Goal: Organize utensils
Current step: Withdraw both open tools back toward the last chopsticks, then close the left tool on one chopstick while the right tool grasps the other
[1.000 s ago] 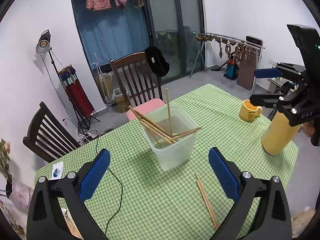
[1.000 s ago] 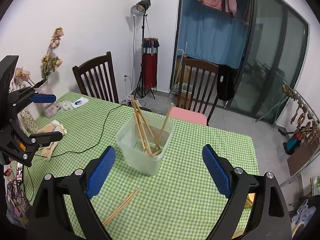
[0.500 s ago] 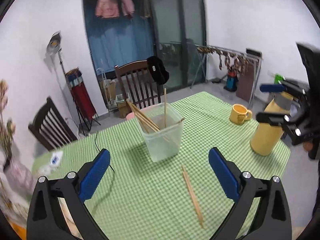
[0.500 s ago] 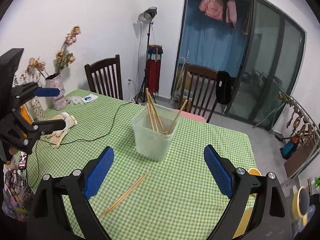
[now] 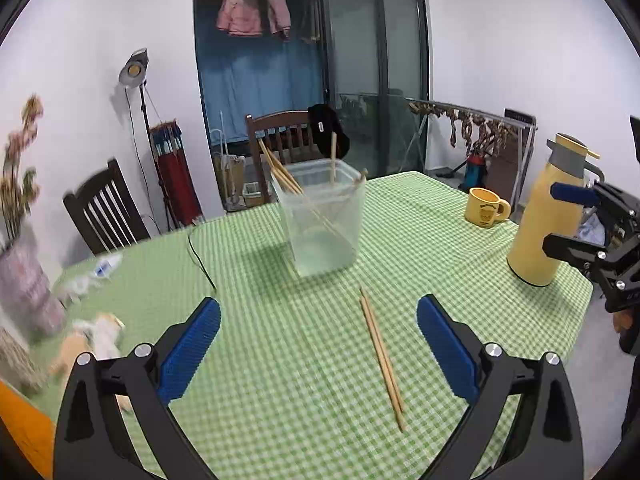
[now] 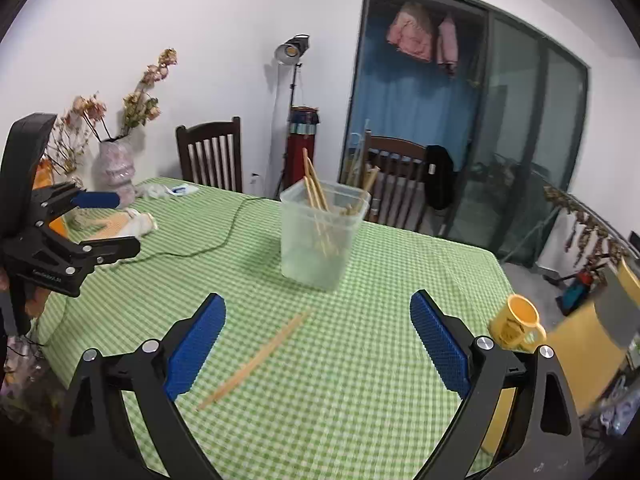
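Both claws are hanging wide open and empty above the counter point(image 5: 460, 208), which is covered in green check cloth. The left claw point(image 5: 319, 354) is showing its blue pads point(image 5: 188, 354) far apart; the right claw point(image 6: 318, 354) is showing the same gap.

Task items: a loose pair of chopsticks point(image 5: 382, 356) is lying flat on the cloth, the two sticks side by side and touching along most of their length. The clear plastic tub point(image 5: 322, 220) is standing upright near the middle of the counter, beyond the pair, with several chopsticks already leaning inside it.

Key relation: in the left wrist view the pair is lying between the left claw's fingers, offset toward the right-hand finger, long axis running nearly away from the camera toward the tub. In the right wrist view the same pair point(image 6: 256, 358) is lying diagonally, near end toward the left-hand finger, far end pointing up toward the tub point(image 6: 320, 236).

Judgement: neither claw is clearly nearer; both are hovering above the pair at similar stand-off. The left claw's closing line is crossing the sticks almost square, so it looks better aligned for a pinch across the pair. The right claw would likely need some wrist rotation first.

Off to the side: yellow mug point(image 5: 484, 211) and yellow thermos point(image 5: 548, 220), well apart from the pair.
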Demonstrator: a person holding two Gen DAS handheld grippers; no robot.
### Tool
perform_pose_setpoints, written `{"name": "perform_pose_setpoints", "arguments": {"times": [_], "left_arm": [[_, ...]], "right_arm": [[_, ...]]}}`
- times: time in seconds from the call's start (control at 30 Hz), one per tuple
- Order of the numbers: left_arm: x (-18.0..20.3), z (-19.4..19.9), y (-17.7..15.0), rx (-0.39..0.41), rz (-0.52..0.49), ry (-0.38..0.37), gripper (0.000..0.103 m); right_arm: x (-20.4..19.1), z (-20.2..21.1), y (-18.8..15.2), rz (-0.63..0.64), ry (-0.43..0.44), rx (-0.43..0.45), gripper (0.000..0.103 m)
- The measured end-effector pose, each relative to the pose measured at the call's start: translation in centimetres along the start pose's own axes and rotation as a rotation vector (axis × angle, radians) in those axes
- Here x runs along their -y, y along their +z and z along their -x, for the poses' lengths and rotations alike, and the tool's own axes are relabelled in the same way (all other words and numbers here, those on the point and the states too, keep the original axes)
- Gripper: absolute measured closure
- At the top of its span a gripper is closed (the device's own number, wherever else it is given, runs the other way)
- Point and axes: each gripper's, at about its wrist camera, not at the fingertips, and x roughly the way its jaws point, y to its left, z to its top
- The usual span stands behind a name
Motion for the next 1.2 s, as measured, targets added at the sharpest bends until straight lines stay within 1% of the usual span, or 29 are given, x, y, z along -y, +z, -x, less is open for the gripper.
{"name": "perform_pose_setpoints", "arguments": {"times": [0.1,0.13,0.17,0.23,0.33,0.37,0.43,0.47,0.57,0.63,0.7,0.73,0.83,1.0,1.1,1.13,1.17,1.2], "left_arm": [[-0.4,-0.5,-3.3,-0.009,0.098,-0.056,0.008],[-0.4,-0.8,-4.5,-0.015,0.142,-0.056,0.008],[-0.3,-1.1,-5.4,-0.021,0.158,-0.051,0.008],[-0.1,-1.4,-7.0,-0.020,0.162,-0.056,0.008],[0.2,-1.2,-9.6,-0.001,0.159,-0.042,0.008],[0.4,-1.3,-10.6,0.003,0.161,-0.045,0.008],[0.6,-2.0,-12.6,-0.026,0.173,-0.070,0.008],[0.6,-2.4,-13.5,-0.037,0.180,-0.074,0.008],[1.0,-3.1,-16.0,-0.076,0.179,-0.068,0.008],[1.5,-3.4,-17.2,-0.093,0.146,-0.071,0.008],[2.1,-3.5,-17.5,-0.095,0.112,-0.059,0.008],[2.3,-3.7,-17.7,-0.098,0.093,-0.050,0.008],[2.6,-4.7,-17.5,-0.131,0.073,-0.012,0.008],[2.9,-6.5,-17.1,-0.179,0.087,-0.043,0.008],[3.9,-8.9,-17.0,-0.275,0.071,-0.004,0.008],[4.2,-9.4,-17.0,-0.288,0.068,-0.019,0.008],[4.5,-9.9,-16.8,-0.288,0.065,-0.056,0.009],[4.8,-10.1,-16.7,-0.284,0.062,-0.069,0.009]], "right_arm": [[-0.8,0.1,-2.6,-0.042,-0.001,0.003,0.013],[-1.4,0.1,-3.7,-0.054,-0.009,-0.004,0.013],[-1.8,0.0,-4.3,-0.050,-0.014,-0.010,0.013],[-2.7,-0.1,-5.5,-0.046,-0.028,-0.017,0.013],[-4.3,0.5,-7.5,-0.011,-0.055,0.015,0.013],[-4.8,0.6,-8.3,-0.002,-0.073,0.036,0.013],[-5.7,0.3,-10.1,-0.007,-0.145,0.070,0.013],[-6.1,-0.1,-10.9,-0.011,-0.167,0.068,0.013],[-6.7,-0.7,-13.4,-0.023,-0.166,0.038,0.013],[-6.5,-1.4,-14.5,-0.050,-0.162,-0.005,0.013],[-6.1,-1.9,-15.1,-0.069,-0.151,-0.040,0.013],[-5.8,-2.0,-15.1,-0.079,-0.161,-0.048,0.013],[-5.3,-2.0,-15.0,-0.102,-0.163,-0.049,0.013],[-5.2,-2.1,-15.4,-0.102,-0.172,-0.047,0.013],[-5.0,-2.2,-15.5,-0.113,-0.167,-0.054,0.013],[-5.0,-2.2,-15.5,-0.114,-0.166,-0.054,0.013],[-5.0,-2.3,-15.6,-0.113,-0.164,-0.055,0.013],[-5.0,-2.3,-15.6,-0.111,-0.165,-0.056,0.013]]}}
